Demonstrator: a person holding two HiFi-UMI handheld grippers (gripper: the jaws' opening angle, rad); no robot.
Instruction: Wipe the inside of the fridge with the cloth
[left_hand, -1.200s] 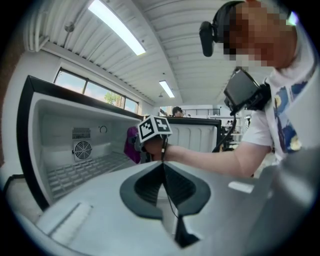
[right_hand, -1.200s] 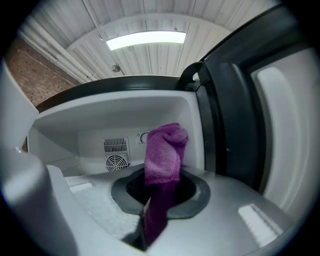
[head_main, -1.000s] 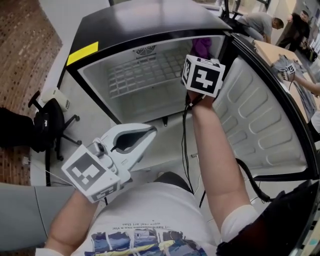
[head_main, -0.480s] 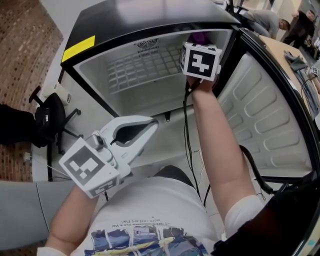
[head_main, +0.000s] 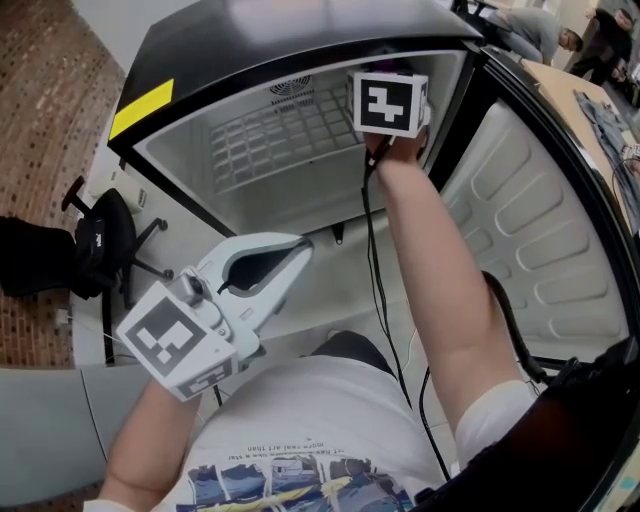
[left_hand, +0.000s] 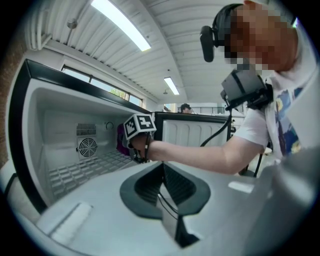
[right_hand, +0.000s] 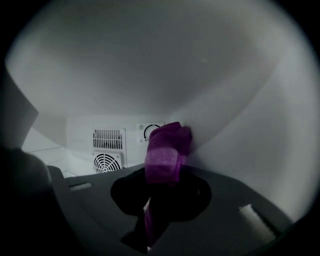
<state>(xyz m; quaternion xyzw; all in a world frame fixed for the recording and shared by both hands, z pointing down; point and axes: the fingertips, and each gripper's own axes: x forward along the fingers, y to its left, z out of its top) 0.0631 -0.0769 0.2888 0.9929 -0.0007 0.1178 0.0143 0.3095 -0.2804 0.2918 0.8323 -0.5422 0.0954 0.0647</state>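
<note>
While your right gripper clamps the purple cloth to the fridge wall, seemingly mid-wipe, drag it firmly across; your left gripper hangs closed, empty.

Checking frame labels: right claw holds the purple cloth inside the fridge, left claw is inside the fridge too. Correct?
No. The left claw is outside the fridge, in front of its open doorway; the head view shows it. The right claw does hold the purple cloth inside.

Fridge cavity free around the wire shelf; cloth seemingly tight against one wall
</note>
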